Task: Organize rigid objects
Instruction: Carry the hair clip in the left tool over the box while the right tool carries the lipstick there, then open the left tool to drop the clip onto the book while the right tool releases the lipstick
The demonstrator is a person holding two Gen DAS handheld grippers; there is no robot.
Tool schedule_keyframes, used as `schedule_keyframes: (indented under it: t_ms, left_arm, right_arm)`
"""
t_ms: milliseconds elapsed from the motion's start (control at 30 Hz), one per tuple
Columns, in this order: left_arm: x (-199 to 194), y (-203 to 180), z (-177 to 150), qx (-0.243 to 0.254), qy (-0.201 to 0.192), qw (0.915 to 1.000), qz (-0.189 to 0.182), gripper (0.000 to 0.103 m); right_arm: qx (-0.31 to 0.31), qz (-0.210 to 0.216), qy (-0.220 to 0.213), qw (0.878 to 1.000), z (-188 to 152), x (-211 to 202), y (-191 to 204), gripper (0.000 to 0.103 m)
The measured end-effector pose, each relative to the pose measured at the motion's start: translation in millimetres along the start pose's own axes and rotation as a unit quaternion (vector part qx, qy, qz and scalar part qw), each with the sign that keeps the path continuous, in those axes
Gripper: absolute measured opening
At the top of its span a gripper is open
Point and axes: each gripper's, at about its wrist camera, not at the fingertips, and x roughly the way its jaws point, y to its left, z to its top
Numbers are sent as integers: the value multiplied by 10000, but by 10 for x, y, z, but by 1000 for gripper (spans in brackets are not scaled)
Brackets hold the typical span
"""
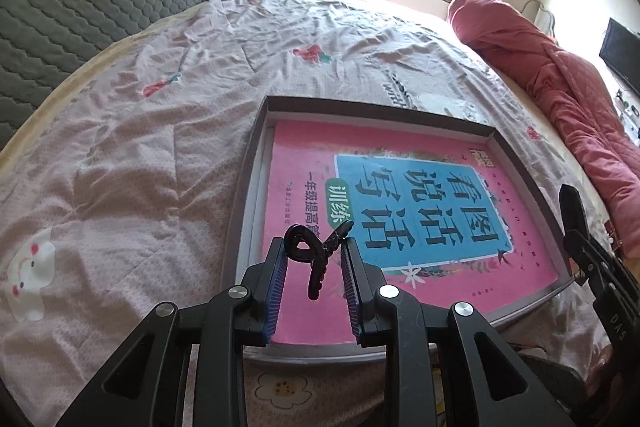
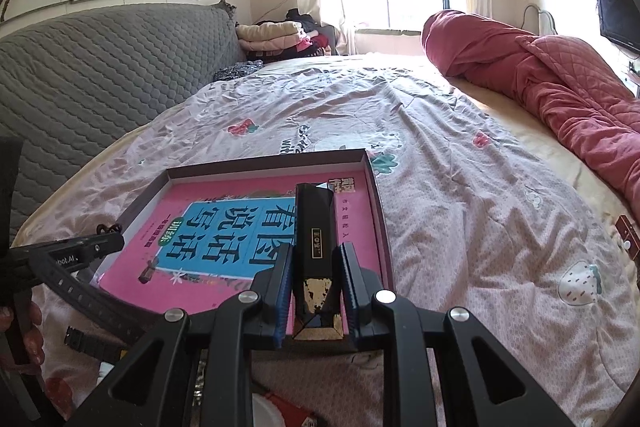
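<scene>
We're mid-placement, both tools loaded and over the tray.

Left tool point(image 1: 314, 247): closed on a black hair claw clip point(image 1: 316, 249), pinched between the blue pads near the tips. The clip hangs over the near-left part of the pink workbook point(image 1: 304, 179); from the left wrist view we can't tell whether it touches the cover.

Right tool point(image 2: 316, 267): clamped on a long black box point(image 2: 314, 235) with gold foil scuffs on its near end. The box runs forward between the fingers and juts past the tips, over the right half of the workbook. It looks held above the cover or just grazing it; the gap isn't readable.

Shallow grey tray point(image 1: 256, 147) sits on the bed point(image 1: 140, 147), with the workbook lying flat inside and filling most of it.

Our read on the step: book is in, and the two small rigid items go in on top.

Next move, as we judge it:
- Lower the box flat along the right tray wall, then open the right tool.
- Set the clip down in the near-left corner, well apart from the box.
- Watch for the clip snagging on the pad ridges at release.
- Soft bed, so the tray may tip if we press on a rim.
</scene>
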Motion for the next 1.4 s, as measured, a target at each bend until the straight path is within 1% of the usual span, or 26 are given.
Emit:
schedule_keyframes:
  t_ms: [200, 400, 500, 633, 833, 1067, 1267, 1400]
  left_arm:
    - [98, 26, -41, -37, 104, 9999, 53, 28]
    - [169, 36, -95, -44, 237, 9996, 124, 28]
    - [165, 49, -102, -70, 225, 9996, 121, 28]
    - [171, 37, -105, -60, 224, 9996, 145, 28]
    - [169, 35, -105, -94, 252, 9996, 89, 29]
    - [165, 49, -99, -85, 271, 9995, 98, 29]
    - [167, 37, -104, -85, 301, 9995, 106, 29]
    - [157, 40, -105, -130, 321, 9994, 50, 29]
  right_arm:
    - [-41, -28, 157, 9999, 9, 142, 25, 23]
    - [-269, -231, 297, 9989, -6, 223, 74, 23]
    - [-319, -312, 411, 9982, -25, 268, 82, 23]
    - [-291, -304, 528, 9977, -49, 314, 58, 23]
    - [-262, -397, 730, 9962, -77, 408, 18, 23]
    - [-448, -551, 742, 9947, -90, 434, 68, 23]
    - [-474, -570, 737, 9945, -96, 430, 93, 23]
    - [-498, -582, 748, 9943, -99, 438, 91, 23]
